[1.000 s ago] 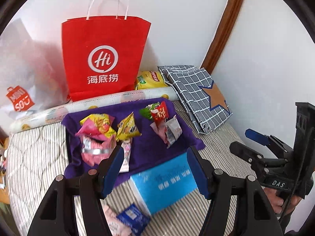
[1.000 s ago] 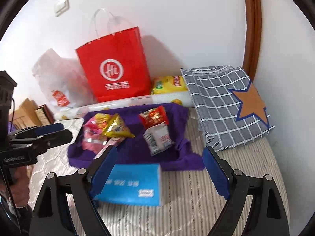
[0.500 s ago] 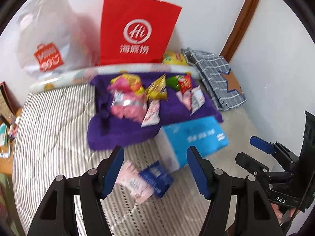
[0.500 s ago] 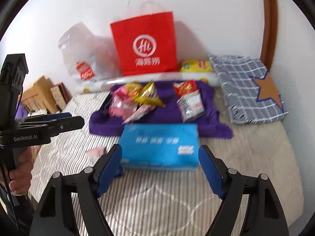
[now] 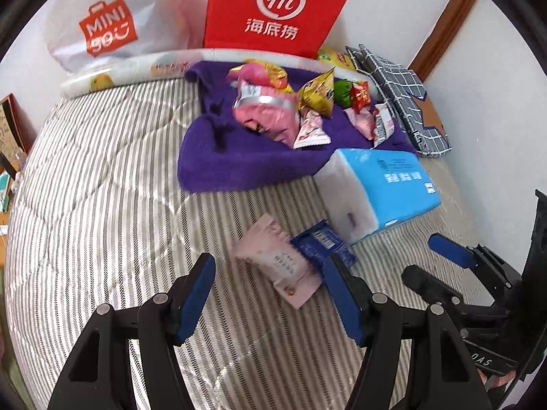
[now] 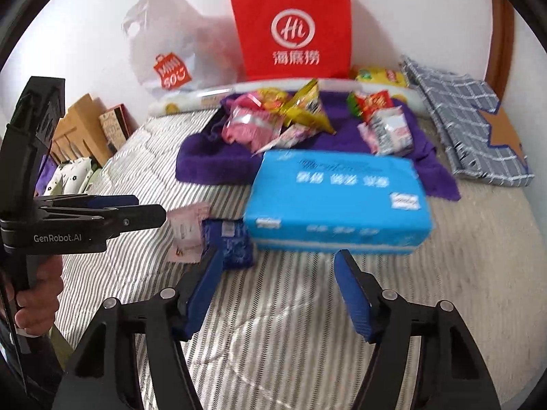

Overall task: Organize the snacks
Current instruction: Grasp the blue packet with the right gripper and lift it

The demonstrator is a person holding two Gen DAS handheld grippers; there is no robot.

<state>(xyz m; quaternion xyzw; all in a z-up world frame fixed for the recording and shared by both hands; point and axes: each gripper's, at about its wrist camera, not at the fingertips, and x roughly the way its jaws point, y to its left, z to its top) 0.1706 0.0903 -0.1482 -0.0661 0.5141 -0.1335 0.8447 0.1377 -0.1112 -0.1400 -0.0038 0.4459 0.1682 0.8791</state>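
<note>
Several snack packets lie on a purple towel on the striped bed, also in the right wrist view. A pale pink packet and a dark blue packet lie loose beside a blue tissue pack. My left gripper is open and empty, just in front of the pink packet. My right gripper is open and empty, in front of the tissue pack, with the blue packet by its left finger.
A red paper bag and a white plastic bag stand against the wall. A rolled sheet lies behind the towel. A checked grey bag lies at the right. Boxes stand left of the bed.
Both grippers have pulled back and tilted down toward the near bed. The loose pink and blue packets have come closer to the left gripper. Both stay open.
</note>
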